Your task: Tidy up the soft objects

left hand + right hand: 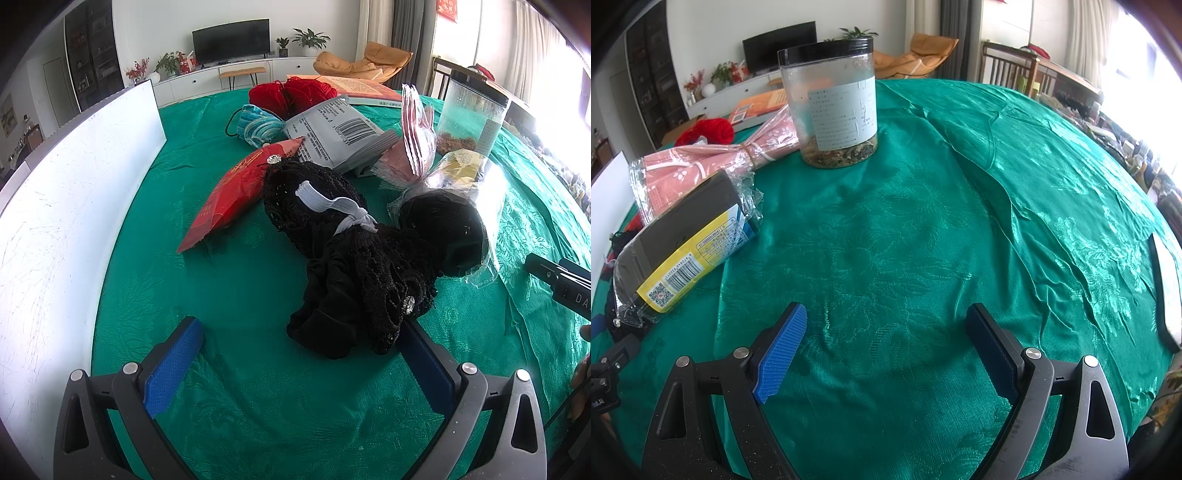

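Observation:
A black lace cloth bundle (347, 254) tied with a white elastic band (338, 206) lies on the green tablecloth (236, 280). My left gripper (301, 332) is open and empty, its right finger touching the bundle's near end. Behind it lie a red packet (236, 192), a blue-white pouch (258, 125), red yarn (291, 92) and a grey packet (340, 133). A bagged black sponge (676, 236) and pink cloth in plastic (713, 162) lie left of my right gripper (886, 325), which is open and empty over bare cloth.
A clear jar with a black lid (834, 99) stands at the table's middle back. A white board (74, 206) stands along the left. An orange book (354, 86) lies at the far edge. A dark-rimmed tray (1167, 291) sits at the right edge.

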Available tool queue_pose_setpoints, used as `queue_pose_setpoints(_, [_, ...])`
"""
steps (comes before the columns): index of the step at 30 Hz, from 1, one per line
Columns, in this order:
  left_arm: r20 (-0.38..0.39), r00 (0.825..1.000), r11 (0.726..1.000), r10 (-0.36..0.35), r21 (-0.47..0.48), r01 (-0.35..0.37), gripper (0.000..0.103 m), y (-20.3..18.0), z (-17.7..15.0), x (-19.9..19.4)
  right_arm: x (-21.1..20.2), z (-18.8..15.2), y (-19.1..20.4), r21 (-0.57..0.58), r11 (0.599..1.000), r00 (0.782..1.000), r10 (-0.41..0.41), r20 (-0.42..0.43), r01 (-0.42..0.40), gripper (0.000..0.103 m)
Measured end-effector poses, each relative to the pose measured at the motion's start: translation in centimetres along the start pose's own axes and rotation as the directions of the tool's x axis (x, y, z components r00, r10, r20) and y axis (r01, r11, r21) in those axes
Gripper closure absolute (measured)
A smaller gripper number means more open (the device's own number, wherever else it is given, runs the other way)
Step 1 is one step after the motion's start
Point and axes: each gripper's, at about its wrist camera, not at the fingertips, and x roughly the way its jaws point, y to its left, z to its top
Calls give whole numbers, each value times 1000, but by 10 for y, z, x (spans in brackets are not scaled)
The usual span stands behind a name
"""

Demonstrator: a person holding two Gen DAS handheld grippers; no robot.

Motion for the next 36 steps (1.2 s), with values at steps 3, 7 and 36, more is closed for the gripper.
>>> queue_pose_setpoints(3, [0, 1000, 1000, 0, 0, 0, 0, 0, 0, 0, 0, 0, 0, 0, 1000, 1000, 0, 0, 0, 13])
queue_pose_setpoints(7, [0, 1000, 1000, 0, 0, 0, 0, 0, 0, 0, 0, 0, 0, 0, 1000, 1000, 0, 0, 0, 13])
queue_pose_setpoints(36, [1, 1000, 1000, -1, -1, 1, 0, 0, -1, 0, 21, 34, 95, 190, 830, 824, 551, -133, -524, 24])
